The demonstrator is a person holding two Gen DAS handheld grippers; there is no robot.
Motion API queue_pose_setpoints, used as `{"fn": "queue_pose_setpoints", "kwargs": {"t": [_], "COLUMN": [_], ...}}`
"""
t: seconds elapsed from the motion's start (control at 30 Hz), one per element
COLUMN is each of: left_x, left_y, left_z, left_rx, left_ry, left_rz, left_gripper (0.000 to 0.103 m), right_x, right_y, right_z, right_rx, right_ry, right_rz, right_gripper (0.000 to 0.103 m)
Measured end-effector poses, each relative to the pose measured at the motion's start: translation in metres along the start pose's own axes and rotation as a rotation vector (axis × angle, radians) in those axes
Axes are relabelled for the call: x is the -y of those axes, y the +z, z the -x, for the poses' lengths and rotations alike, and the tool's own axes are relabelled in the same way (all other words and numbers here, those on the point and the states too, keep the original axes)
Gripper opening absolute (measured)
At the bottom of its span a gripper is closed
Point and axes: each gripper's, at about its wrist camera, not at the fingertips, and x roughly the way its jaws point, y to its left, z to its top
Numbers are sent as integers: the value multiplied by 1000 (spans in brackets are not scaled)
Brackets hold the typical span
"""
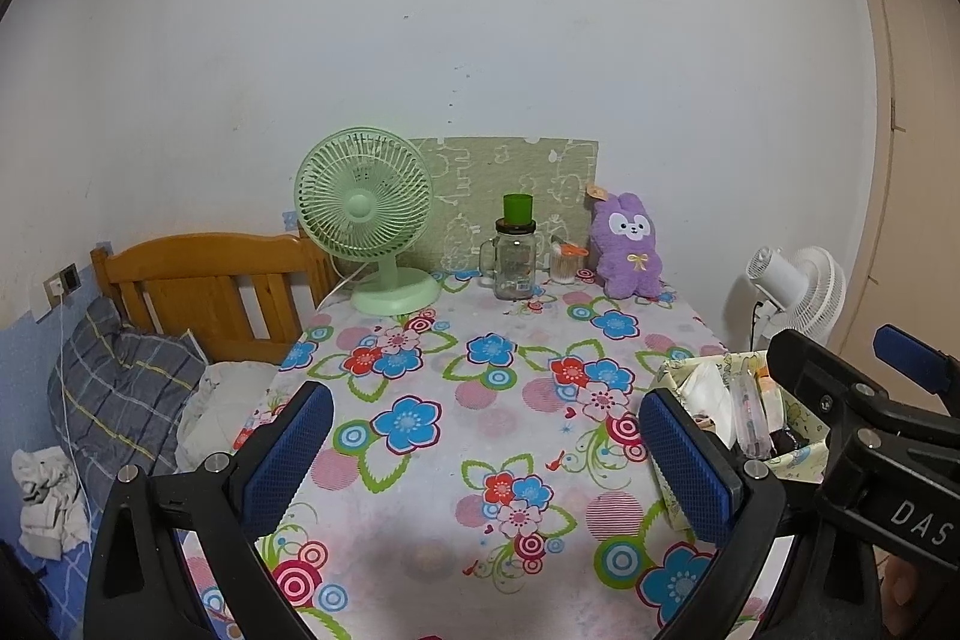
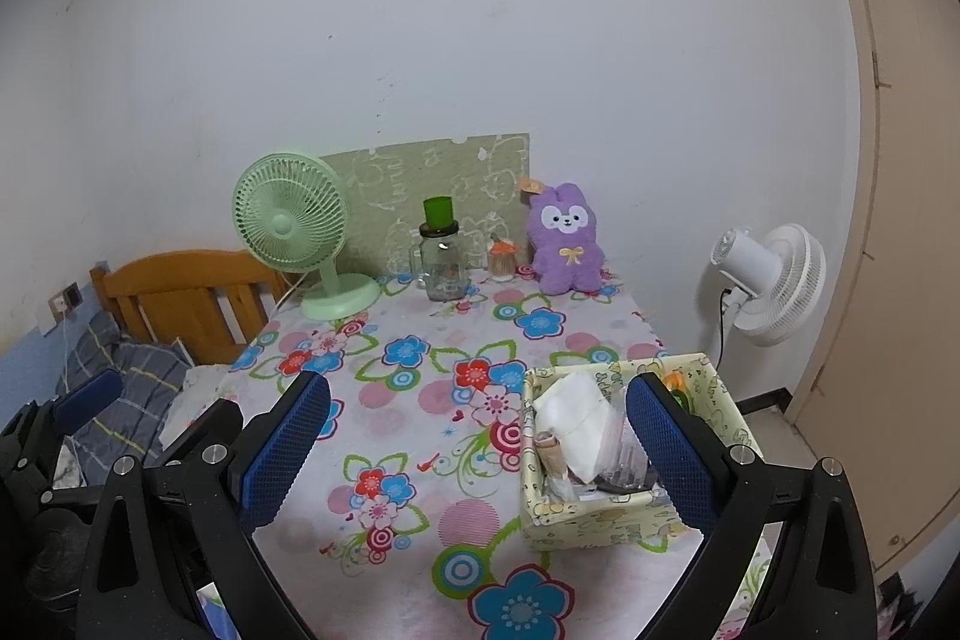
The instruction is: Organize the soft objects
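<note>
Both grippers hang over the near edge of the table with their fingers spread wide and nothing between them: the left gripper faces the middle of the flowered cloth, and the right gripper stands with its right-hand finger in front of the basket. That poise suits either a survey before a reach or a withdrawal after a placement; the pictures do not settle which. The one clearly soft item on the table, a purple plush rabbit, sits upright at about 1 o'clock from the left gripper, at the far edge with its back against or near the patterned board on the wall, presumably so it stays standing. The basket lies at 3 o'clock from the left gripper, near the right edge, within easy reach; it holds white tissue or cloth and other small items too crowded to count. Count on the table: one plush rabbit, one basket, one green desk fan at 11 o'clock, one glass jar with a green cup on top at 12 o'clock, one small container with an orange lid just beside the rabbit. Off the table: one white fan at right, one plaid pillow on the bed at left, one crumpled cloth below it.
</note>
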Motion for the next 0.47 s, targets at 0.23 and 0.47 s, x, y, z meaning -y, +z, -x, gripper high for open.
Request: {"fn": "queue_pose_setpoints", "kwargs": {"t": [0.23, 0.47], "left_x": [2, 3], "left_y": [1, 1], "left_z": [-2, -2], "left_rx": [-9, -11], "left_ry": [-5, -4], "left_rz": [-2, -3], "left_gripper": [103, 103], "right_x": [5, 5], "right_y": [0, -1], "right_z": [1, 0], "right_rx": [7, 9], "right_ry": [-9, -11], "right_rz": [-3, 1], "right_gripper": [101, 101]}}
